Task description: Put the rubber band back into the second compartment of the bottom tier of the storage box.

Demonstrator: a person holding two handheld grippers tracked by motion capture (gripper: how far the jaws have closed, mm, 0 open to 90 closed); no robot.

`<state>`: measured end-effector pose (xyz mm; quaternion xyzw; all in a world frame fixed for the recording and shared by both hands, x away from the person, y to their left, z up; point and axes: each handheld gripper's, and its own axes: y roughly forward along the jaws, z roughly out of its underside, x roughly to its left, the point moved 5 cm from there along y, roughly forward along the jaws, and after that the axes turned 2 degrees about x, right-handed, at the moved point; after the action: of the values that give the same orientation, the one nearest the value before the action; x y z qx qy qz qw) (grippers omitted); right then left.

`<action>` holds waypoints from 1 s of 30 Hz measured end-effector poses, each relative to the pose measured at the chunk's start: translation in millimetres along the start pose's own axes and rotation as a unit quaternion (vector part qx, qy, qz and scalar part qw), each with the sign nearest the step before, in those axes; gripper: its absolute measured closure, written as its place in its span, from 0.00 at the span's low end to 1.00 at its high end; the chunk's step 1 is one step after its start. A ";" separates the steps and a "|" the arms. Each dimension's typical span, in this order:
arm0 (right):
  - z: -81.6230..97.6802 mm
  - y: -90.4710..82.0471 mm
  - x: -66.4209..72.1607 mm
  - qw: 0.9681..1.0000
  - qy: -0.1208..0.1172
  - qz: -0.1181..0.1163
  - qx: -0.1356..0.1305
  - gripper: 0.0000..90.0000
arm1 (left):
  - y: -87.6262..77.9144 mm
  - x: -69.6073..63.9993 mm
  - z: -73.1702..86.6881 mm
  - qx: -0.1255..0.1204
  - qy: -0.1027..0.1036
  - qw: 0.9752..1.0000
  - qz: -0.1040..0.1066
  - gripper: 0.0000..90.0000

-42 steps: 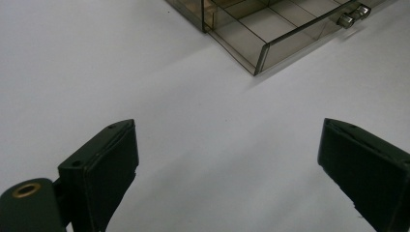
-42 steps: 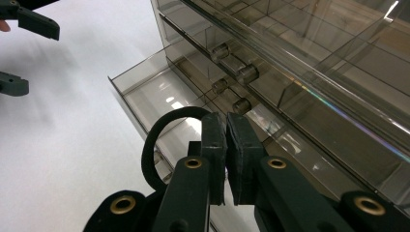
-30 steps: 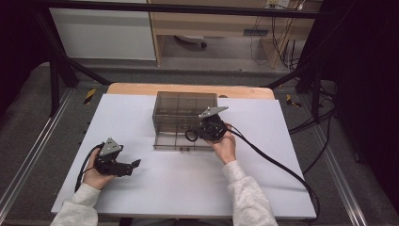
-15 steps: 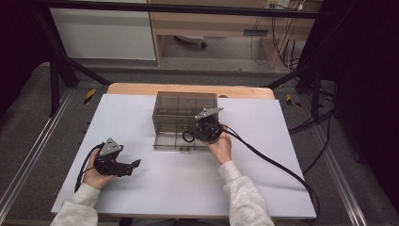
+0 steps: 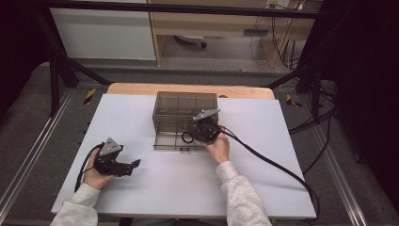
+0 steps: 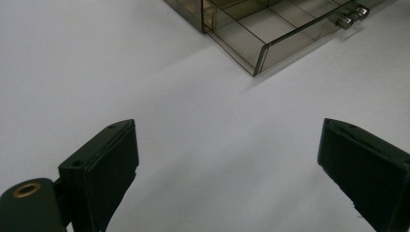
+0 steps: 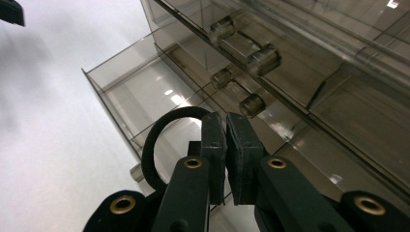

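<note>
A smoky see-through drawer cabinet [image 5: 186,109] stands at the table's middle back, its bottom drawer [image 5: 170,141] pulled out. My right gripper [image 5: 194,135] hovers at that drawer's right front, shut on a black ring [image 5: 187,138]. In the right gripper view the pads of the right gripper [image 7: 226,121] press together, and the ring [image 7: 157,140] loops out to their left above the open drawer [image 7: 140,92]. My left gripper [image 5: 134,165] rests low at the table's left front, open. The left gripper [image 6: 227,128] has bare table between its wide jaws, with the drawer [image 6: 270,34] farther off.
The white table top [image 5: 263,179] reaches to a wooden edge [image 5: 141,88] behind the cabinet. A black cable [image 5: 277,162] trails from the right gripper across the table's right side. Closed upper drawers carry clear knob handles [image 7: 244,46].
My right gripper, still holding the ring, has shifted slightly left and toward the front, over the open drawer. The left gripper has stayed put.
</note>
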<state>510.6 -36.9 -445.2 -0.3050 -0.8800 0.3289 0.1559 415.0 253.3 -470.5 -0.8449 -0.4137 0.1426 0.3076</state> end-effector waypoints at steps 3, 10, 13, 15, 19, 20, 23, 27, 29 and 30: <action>0.9 2.3 -0.8 1.000 0.002 0.002 0.002 0.96 | 0.1 0.1 -0.1 -0.001 -0.001 1.000 0.000 0.08; 4.5 8.5 -3.2 1.000 0.005 0.007 0.012 0.96 | 0.0 -0.1 0.0 0.000 0.000 1.000 0.000 0.08; 5.8 11.0 -2.8 1.000 0.007 0.005 0.013 0.96 | 0.1 0.1 0.0 0.000 0.000 1.000 0.000 0.08; 6.4 12.5 -2.9 1.000 0.008 0.005 0.013 0.96 | -0.1 0.2 -0.1 -0.001 -0.001 1.000 0.000 0.08; 7.1 14.3 -3.1 1.000 0.011 0.005 0.013 0.96 | 0.1 0.2 0.0 0.000 0.000 1.000 0.000 0.08; 7.2 14.7 -3.6 1.000 0.012 0.005 0.013 0.96 | 0.2 0.0 0.1 0.000 0.000 1.000 0.000 0.08; 8.5 16.7 -4.7 1.000 0.014 0.007 0.015 0.96 | 0.2 0.0 0.1 0.000 0.000 1.000 0.000 0.08; 10.4 19.4 -4.5 1.000 0.015 0.008 0.019 0.96 | 0.2 0.1 0.2 0.000 0.000 1.000 0.000 0.08; 11.5 20.9 -4.4 1.000 0.015 0.008 0.022 0.96 | 0.1 0.0 0.1 0.000 0.000 1.000 0.000 0.08; 12.3 21.7 -4.7 1.000 0.013 0.008 0.024 0.96 | 0.1 0.1 0.1 0.000 0.000 1.000 0.000 0.08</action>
<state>517.8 -32.9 -469.1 -0.3126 -0.8675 0.3469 0.1714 415.1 253.3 -470.6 -0.8450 -0.4136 0.1427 0.3076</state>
